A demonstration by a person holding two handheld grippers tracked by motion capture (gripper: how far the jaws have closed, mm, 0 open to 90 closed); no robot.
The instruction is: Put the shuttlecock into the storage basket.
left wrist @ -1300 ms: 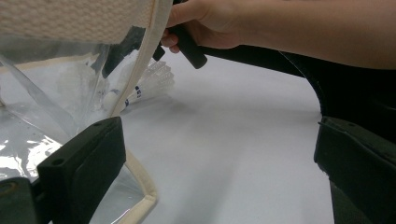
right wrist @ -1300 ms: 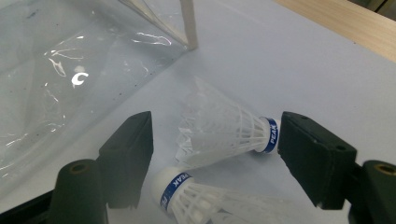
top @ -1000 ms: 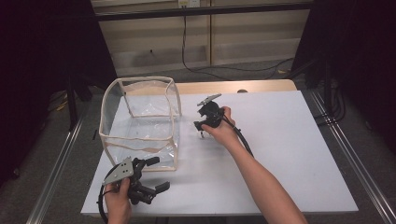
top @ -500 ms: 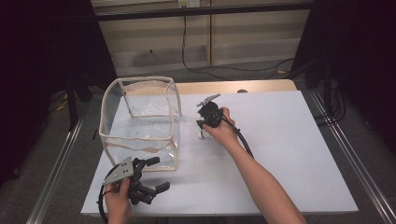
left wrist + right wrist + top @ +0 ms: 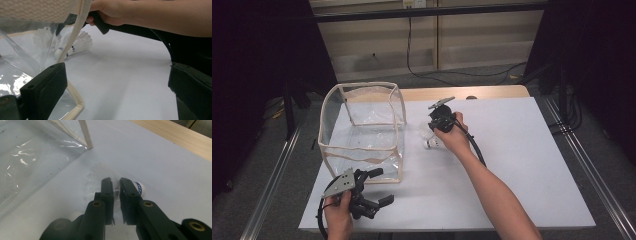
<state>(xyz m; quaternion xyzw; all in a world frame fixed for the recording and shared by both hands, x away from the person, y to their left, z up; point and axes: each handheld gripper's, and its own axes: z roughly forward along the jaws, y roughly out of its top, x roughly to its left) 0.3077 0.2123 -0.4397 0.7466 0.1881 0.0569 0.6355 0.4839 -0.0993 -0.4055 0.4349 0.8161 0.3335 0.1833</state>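
A white shuttlecock (image 5: 138, 188) with a blue band on its cork lies on the white table (image 5: 522, 150), just right of the clear bag (image 5: 362, 130). My right gripper (image 5: 116, 181) points down at it. Its jaws have just been closing, and they now pinch the feather skirt between them. In the high view the right gripper (image 5: 434, 131) sits over the shuttlecock (image 5: 430, 143). A second shuttlecock (image 5: 43, 37) shows through the bag's plastic in the left gripper view. My left gripper (image 5: 379, 187) rests near the table's front edge, open, with nothing between its jaws.
The clear bag has beige trim and stands open-topped at the table's left; its near corner (image 5: 75, 100) lies beside my left jaw. A wooden strip (image 5: 492, 92) runs along the table's far edge. Metal rails (image 5: 577, 160) flank the table.
Hardly anything differs in the high view: the right hand stays over the shuttlecocks beside the bag, and the left hand has not moved.
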